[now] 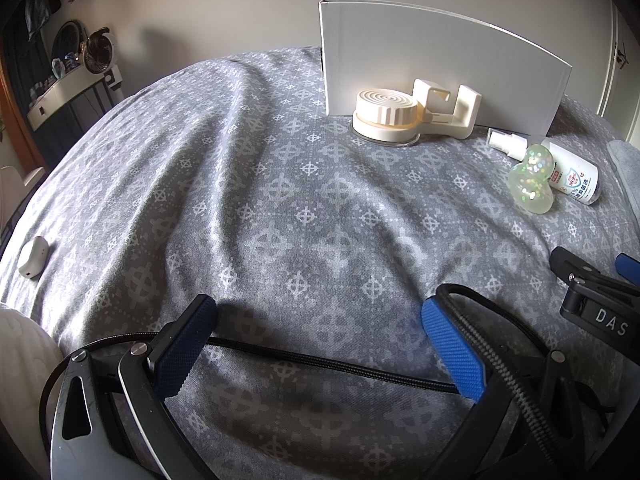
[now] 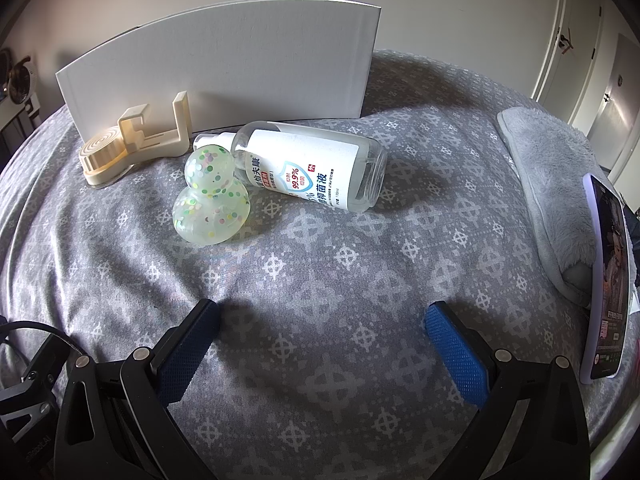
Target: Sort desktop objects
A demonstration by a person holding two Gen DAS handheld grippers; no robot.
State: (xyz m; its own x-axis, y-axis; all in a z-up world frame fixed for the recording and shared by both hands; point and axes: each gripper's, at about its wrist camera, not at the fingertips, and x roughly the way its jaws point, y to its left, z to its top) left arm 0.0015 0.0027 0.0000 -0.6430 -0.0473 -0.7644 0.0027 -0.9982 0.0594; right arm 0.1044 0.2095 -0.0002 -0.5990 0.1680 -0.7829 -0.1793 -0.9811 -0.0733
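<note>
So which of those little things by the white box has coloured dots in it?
The see-through gourd-shaped toy. The spray bottle behind it is clear with a label, and the suction holder is plain cream.

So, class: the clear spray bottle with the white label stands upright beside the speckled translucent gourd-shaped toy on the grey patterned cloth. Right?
Not quite. The clear spray bottle with the white label lies on its side, as the right wrist view shows, beside the speckled translucent gourd-shaped toy on the grey patterned cloth.

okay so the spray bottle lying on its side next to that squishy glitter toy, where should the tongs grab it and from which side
Probably the spray bottle's labelled barrel, near its clear base end. It lies flat, nozzle toward the glitter toy, which touches the neck, so that end is crowded. Bring the open right tongs down from above, fingers straddling the barrel across its width; cloth on both sides looks free.
</note>
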